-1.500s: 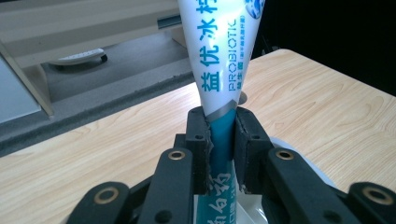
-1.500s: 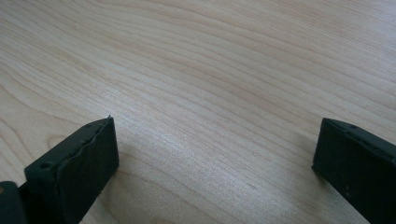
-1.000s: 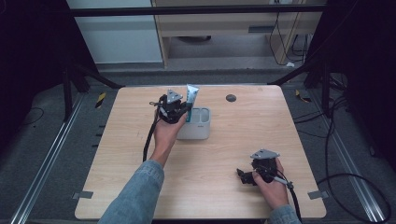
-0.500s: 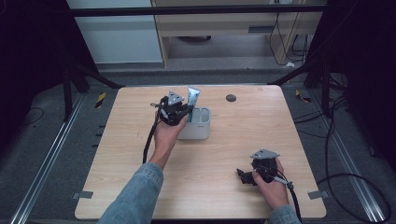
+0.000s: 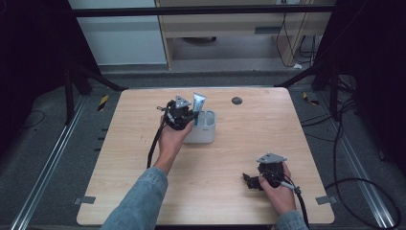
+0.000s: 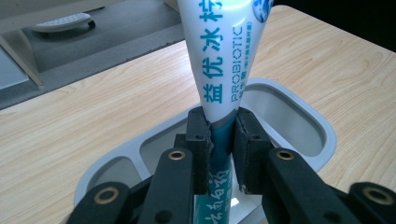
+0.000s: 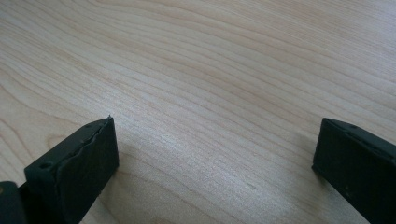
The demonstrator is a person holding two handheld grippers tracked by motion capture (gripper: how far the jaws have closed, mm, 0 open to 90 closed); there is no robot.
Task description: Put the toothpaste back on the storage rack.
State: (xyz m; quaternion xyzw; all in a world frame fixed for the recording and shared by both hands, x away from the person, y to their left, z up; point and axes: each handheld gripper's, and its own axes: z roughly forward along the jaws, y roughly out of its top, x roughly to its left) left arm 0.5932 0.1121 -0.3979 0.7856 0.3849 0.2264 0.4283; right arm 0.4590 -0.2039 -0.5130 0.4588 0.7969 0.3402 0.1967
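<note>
Left gripper (image 6: 219,140) clamped tight on a toothpaste tube (image 6: 229,60), held upright over the white holder (image 6: 299,116) at the table's (image 5: 287,143) far middle. Read "PROBIOTIC" plus Chinese characters, maybe 益优冰. Right gripper (image 7: 215,158) parked wide open above bare wood.

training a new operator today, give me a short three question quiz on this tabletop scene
1. True or false: the left gripper has its jaws shut on the toothpaste tube.
2. What stands directly under the tube? A) a wooden bowl B) a white holder with compartments C) a blue cloth
3. How do the right gripper's jaws stand, and what is between them?

Key
1. True: the jaws pinch the tube's lower part.
2. B: the white holder on the table.
3. Wide apart, with nothing between them but bare wood; the gripper sits low over the table's near right part.
</note>
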